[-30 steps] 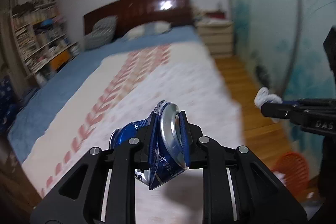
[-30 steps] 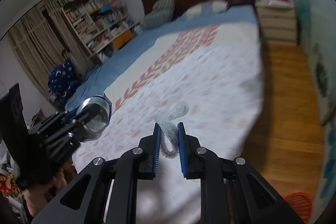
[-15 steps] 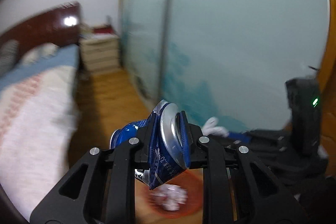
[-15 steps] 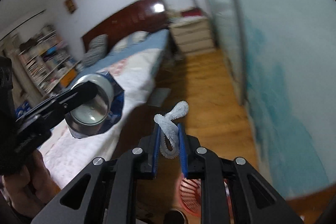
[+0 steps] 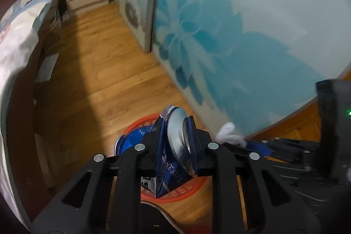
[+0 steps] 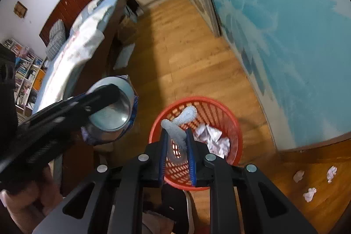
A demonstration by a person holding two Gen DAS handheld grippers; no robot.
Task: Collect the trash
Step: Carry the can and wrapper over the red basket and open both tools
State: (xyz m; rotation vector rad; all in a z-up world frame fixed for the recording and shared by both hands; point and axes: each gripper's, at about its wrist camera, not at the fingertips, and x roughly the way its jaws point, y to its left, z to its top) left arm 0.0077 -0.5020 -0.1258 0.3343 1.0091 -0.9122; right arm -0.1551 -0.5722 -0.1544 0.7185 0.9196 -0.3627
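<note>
left gripper (image 5: pixel 174 142): clamped on a crushed blue can (image 5: pixel 175 144), pads on its flattened sides, pointing steeply down.
can position: over the near rim of the red basket (image 6: pixel 237 131) in its own view; from the right view it looks offset toward the bed (image 6: pixel 74 52).
right gripper (image 6: pixel 177 146): closed on a fuzzy white pipe-cleaner twist (image 6: pixel 178 126), directly above the basket.
basket contents: crumpled paper (image 6: pixel 212 137) already in it.
risk 1: can released off-centre clips the rim or drops onto the floor (image 6: pixel 188 54).
risk 2: the fuzzy twist may snag on the ribbed pads and not fall.
risk 3: grippers close together, may bump.
leftover: paper wads (image 6: pixel 309 193) on the floor nearby, not yet collected.
</note>
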